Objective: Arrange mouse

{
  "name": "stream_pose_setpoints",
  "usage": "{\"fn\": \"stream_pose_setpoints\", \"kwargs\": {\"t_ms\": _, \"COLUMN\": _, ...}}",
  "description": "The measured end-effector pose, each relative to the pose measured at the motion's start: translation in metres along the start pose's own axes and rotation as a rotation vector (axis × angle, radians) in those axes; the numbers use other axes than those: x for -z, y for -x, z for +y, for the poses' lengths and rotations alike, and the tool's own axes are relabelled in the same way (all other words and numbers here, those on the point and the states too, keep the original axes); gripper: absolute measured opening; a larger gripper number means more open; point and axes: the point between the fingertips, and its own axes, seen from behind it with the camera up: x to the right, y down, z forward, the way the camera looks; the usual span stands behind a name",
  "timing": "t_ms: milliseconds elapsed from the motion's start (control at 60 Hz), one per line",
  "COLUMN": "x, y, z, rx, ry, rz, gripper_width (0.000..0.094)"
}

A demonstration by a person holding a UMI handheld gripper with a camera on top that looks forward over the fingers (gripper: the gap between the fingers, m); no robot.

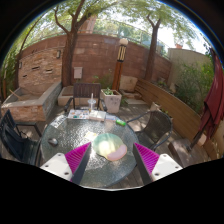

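A pale, rounded mouse [110, 148], whitish-green with a pink tinge, lies on a round glass table [70, 128] in a patio. My gripper [112, 157] hovers over the table with its two magenta-padded fingers [78, 156] spread wide. The mouse lies between the fingers, toward their tips, with a gap at each side. It rests on the glass by itself.
A small dark object [85, 114] and a green item [120, 122] lie further back on the table. Dark metal chairs [20, 138] stand around the table. A planter [111, 99], a brick wall [95, 55] and trees lie beyond.
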Motion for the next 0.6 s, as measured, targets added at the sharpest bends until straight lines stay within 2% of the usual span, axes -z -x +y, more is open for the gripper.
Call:
{"fn": "stream_pose_setpoints", "kwargs": {"t_ms": 133, "x": -0.009, "y": 0.007, "z": 0.022, "rx": -0.015, "ry": 0.045, "rz": -0.014, "gripper_width": 0.0847}}
{"fn": "stream_pose_setpoints", "kwargs": {"t_ms": 300, "x": -0.047, "y": 0.037, "z": 0.102, "rx": -0.015, "ry": 0.152, "rz": -0.051, "gripper_width": 0.0845}}
{"fn": "stream_pose_setpoints", "kwargs": {"t_ms": 450, "x": -0.080, "y": 0.101, "z": 0.180, "rx": 0.046, "ry": 0.253, "rz": -0.107, "gripper_width": 0.0856}}
{"fn": "stream_pose_setpoints", "kwargs": {"t_ms": 600, "x": -0.127, "y": 0.199, "z": 0.207, "rx": 0.048, "ry": 0.283, "rz": -0.221, "gripper_width": 0.0855}}
